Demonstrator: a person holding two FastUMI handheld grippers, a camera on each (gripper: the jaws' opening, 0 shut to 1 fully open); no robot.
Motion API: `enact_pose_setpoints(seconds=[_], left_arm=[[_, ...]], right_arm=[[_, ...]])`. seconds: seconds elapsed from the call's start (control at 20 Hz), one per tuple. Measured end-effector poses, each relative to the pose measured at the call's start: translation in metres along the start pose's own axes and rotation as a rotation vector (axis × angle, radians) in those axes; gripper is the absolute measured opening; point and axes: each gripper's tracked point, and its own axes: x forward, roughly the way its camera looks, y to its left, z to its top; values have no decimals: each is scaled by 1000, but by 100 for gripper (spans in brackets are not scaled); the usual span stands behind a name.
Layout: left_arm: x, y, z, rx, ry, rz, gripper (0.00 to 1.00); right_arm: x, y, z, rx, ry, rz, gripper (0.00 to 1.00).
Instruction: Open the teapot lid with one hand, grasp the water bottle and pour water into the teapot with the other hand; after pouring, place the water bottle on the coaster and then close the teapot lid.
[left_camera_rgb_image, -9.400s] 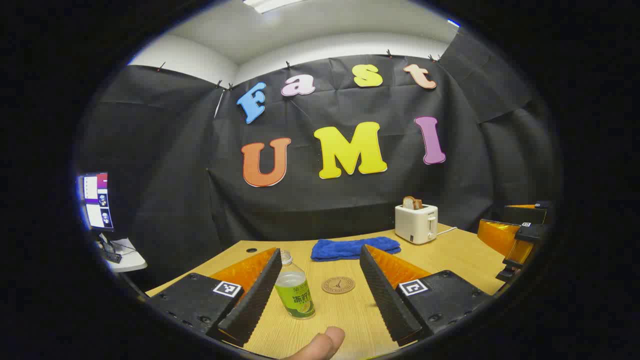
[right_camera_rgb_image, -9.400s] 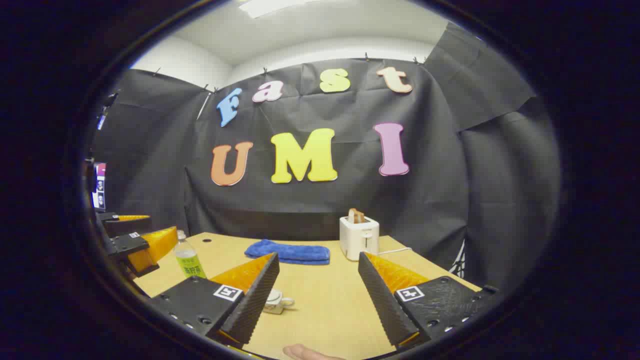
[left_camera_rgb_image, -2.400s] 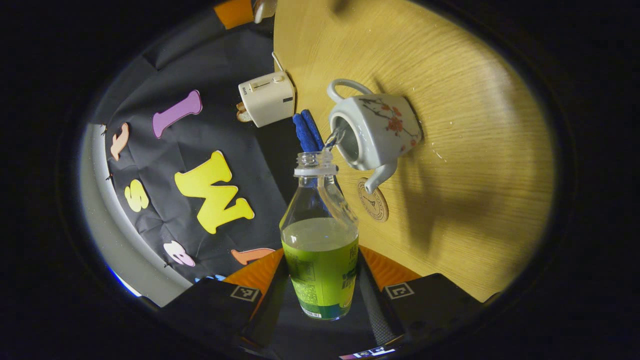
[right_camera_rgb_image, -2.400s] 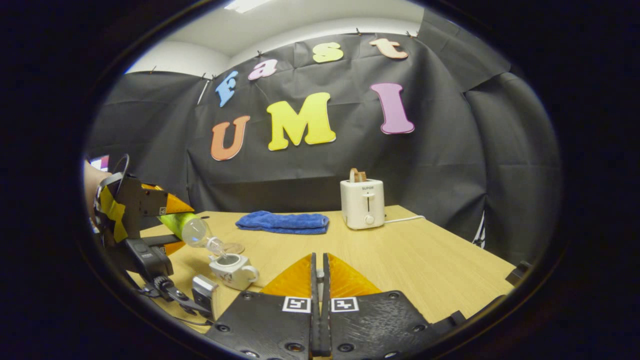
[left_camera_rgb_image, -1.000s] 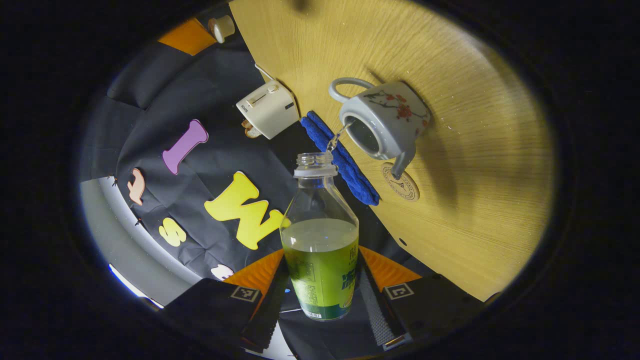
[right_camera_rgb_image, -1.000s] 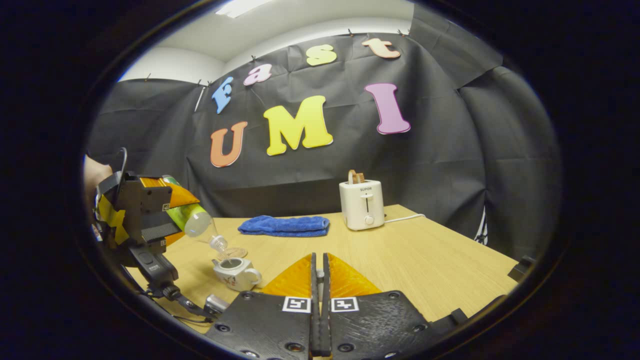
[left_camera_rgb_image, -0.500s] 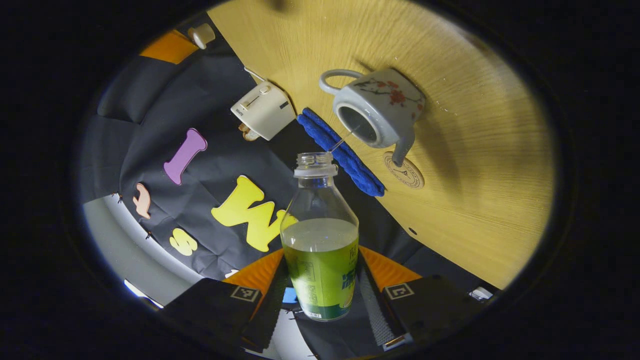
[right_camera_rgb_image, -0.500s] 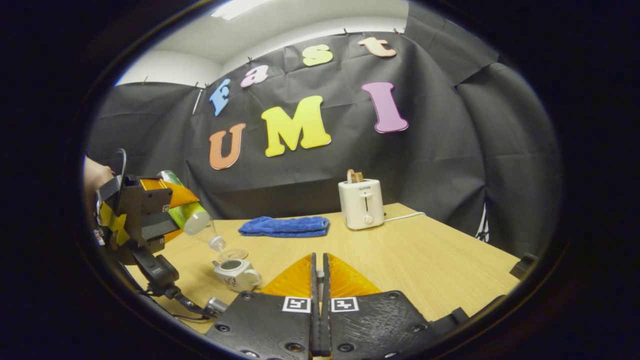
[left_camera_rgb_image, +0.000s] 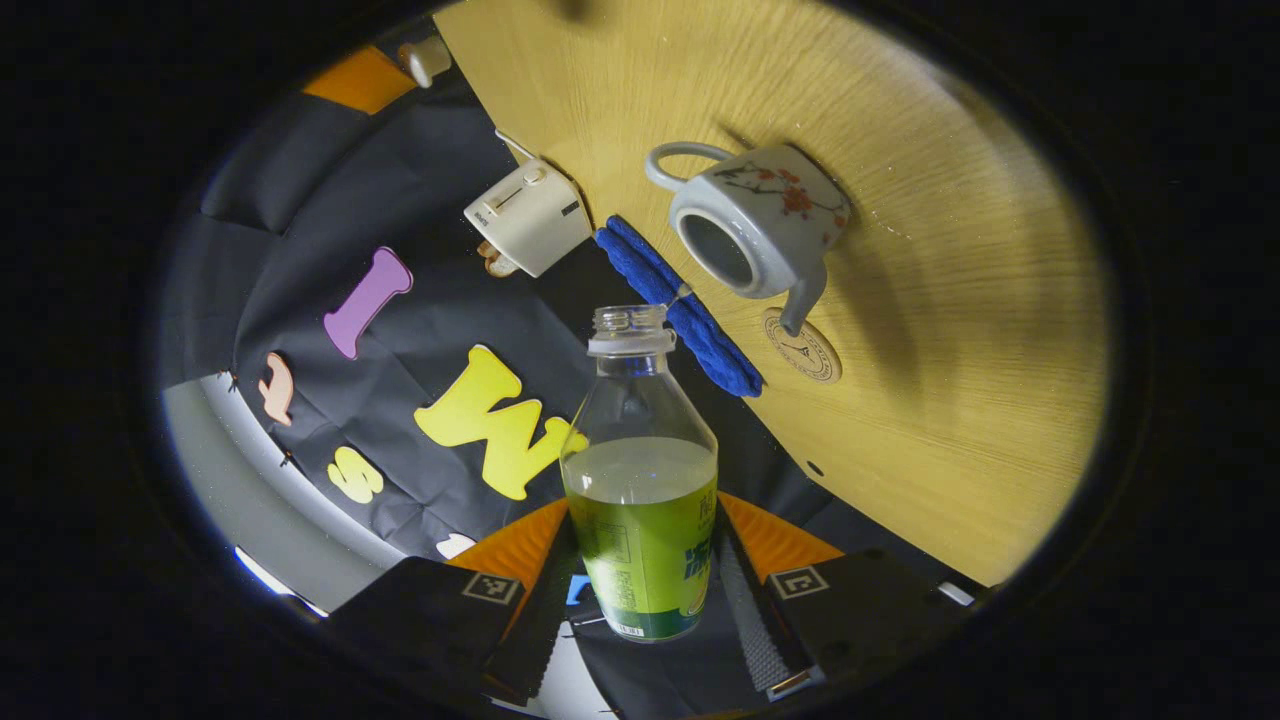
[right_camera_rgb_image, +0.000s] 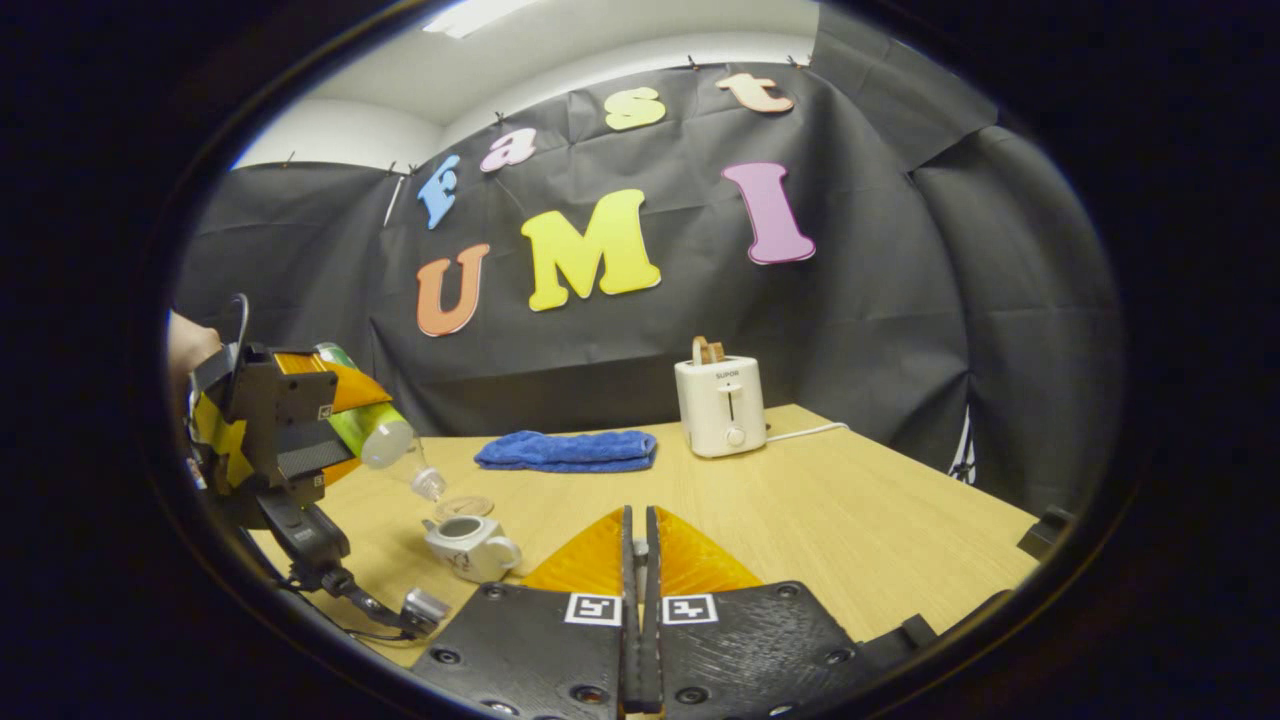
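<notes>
Left gripper (left_camera_rgb_image: 640, 545) is clamped on the lower body of the water bottle (left_camera_rgb_image: 640, 470): uncapped, part full, tipped mouth-down over the counter (left_camera_rgb_image: 950, 300). Just a drop hangs at the mouth, no visible stream. Teapot (left_camera_rgb_image: 750, 225) stands open just below and past the mouth, with the coaster (left_camera_rgb_image: 802, 347) bare, right by its spout. Blue towel (left_camera_rgb_image: 680, 300) and toaster (left_camera_rgb_image: 525, 215) sit farther back. Right gripper (right_camera_rgb_image: 636, 545) is held high and aside, fingers nearly together, apparently pinching the teapot lid (left_camera_rgb_image: 425, 60).

Likely the tail of the pour. Best to keep the mouth over the opening until the drip falls, right the bottle slowly, and clear the spout when heading for the coaster.

Left gripper view looks into the pot's mouth and shows the water level and the lid. Right gripper view gives the side-on tilt and the bottle's height above the pot.
</notes>
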Motion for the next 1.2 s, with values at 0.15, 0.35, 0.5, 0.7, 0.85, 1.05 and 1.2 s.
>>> enact_pose_setpoints(seconds=[0.15,0.35,0.5,0.7,0.85,1.05,1.2], left_arm=[[3,-6,0,-46,-5,4,72],[8,-16,-4,-91,-13,2,75],[7,-14,-5,-129,-33,29,72],[6,-9,-1,-299,-92,88,75],[14,-6,6,-655,-171,101,75],[18,-14,8,-1157,-231,27,75],[32,-26,4,-1541,-245,-34,75]], right_arm=[[1,3,-2,-8,9,-7,0],[1,6,-9,-26,29,-17,0],[1,4,-11,-37,44,-37,0],[5,0,-10,-63,53,-72,0],[8,0,-7,-84,58,-93,0],[13,9,-3,-128,65,-100,0],[18,22,-3,-118,74,-87,0]])
